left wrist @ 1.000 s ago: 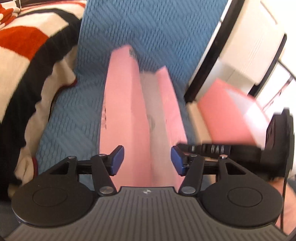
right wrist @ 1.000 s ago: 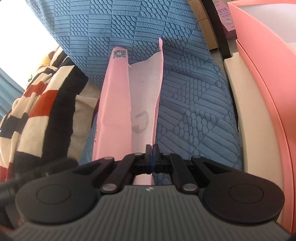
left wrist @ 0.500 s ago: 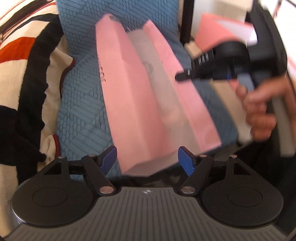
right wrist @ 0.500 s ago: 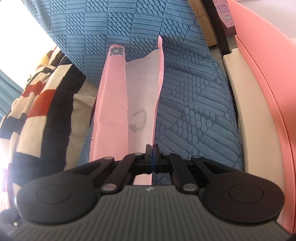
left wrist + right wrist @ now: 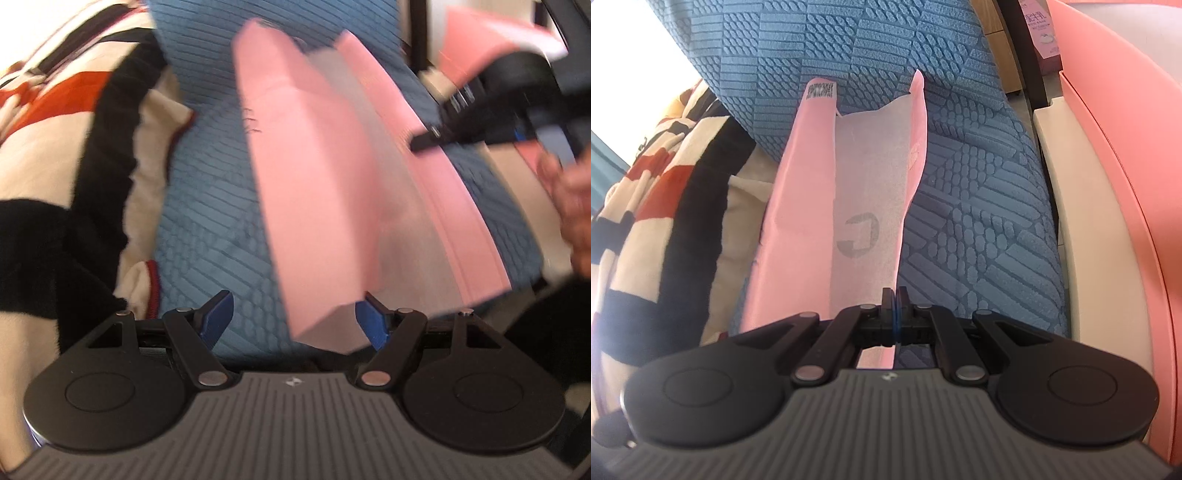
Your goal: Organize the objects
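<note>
Right hand-held gripper (image 5: 894,301) clamped on pink bag (image 5: 864,184) | left hand-held gripper (image 5: 293,319) apart, seemingly touching nothing

Person's hand (image 5: 570,206) blurred, cut off; pink bag (image 5: 332,192) smeared.

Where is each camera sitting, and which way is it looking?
Left wrist: rides the open left gripper, looking down at the pink bag; the right gripper and a hand show.
Right wrist: rides the right gripper, shut on the bag's edge.
Both see the pink bag and the blue cushion.
</note>
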Demonstrator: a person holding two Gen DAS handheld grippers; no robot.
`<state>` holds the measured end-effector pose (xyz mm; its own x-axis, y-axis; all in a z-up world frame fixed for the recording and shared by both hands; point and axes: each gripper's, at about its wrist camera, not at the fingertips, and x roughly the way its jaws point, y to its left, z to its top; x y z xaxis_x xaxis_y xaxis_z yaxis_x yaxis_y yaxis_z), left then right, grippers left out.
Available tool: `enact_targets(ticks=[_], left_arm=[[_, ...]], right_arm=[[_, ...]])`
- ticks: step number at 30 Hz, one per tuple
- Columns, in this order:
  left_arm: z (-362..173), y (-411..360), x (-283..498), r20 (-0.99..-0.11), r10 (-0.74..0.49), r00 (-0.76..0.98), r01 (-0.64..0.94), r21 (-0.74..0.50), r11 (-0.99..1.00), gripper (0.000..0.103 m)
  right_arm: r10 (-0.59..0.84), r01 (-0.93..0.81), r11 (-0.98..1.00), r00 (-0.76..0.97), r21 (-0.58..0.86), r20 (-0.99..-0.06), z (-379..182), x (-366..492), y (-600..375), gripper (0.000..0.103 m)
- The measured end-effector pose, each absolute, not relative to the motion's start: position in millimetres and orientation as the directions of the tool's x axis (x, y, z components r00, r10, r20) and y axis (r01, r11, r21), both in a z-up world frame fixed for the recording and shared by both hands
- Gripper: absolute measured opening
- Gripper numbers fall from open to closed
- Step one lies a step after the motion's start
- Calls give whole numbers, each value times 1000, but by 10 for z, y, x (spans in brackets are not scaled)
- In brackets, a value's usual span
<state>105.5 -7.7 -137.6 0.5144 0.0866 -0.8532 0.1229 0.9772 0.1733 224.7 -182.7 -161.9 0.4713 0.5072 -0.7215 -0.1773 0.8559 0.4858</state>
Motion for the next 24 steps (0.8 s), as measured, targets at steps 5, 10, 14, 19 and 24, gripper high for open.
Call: enact_targets(ticks=[5, 10, 14, 19, 24], left_arm=[[-1221, 108, 978, -804, 113, 584, -26, 121, 992, 77], [-1078, 323, 920, -768, 140, 625, -158, 52, 986, 77], [-1000, 420, 875, -747, 149, 648, -205, 18, 979, 77], [-892, 451, 729, -706, 166, 688, -257, -23, 966, 77], [-812, 519, 655, -676, 185, 713, -306, -62, 950, 77]], right_arm=[[483, -183, 872, 477, 454, -734, -1620, 2243, -1815, 3], [467, -186, 881, 480, 434, -742, -1633, 2235, -1815, 3], [473, -195, 879, 474, 435, -743, -1633, 2218, -1794, 3], [462, -206, 886, 481, 416, -745, -1589, 2196, -1785, 3], [455, -204, 889, 479, 409, -751, -1582, 2175, -1812, 3]])
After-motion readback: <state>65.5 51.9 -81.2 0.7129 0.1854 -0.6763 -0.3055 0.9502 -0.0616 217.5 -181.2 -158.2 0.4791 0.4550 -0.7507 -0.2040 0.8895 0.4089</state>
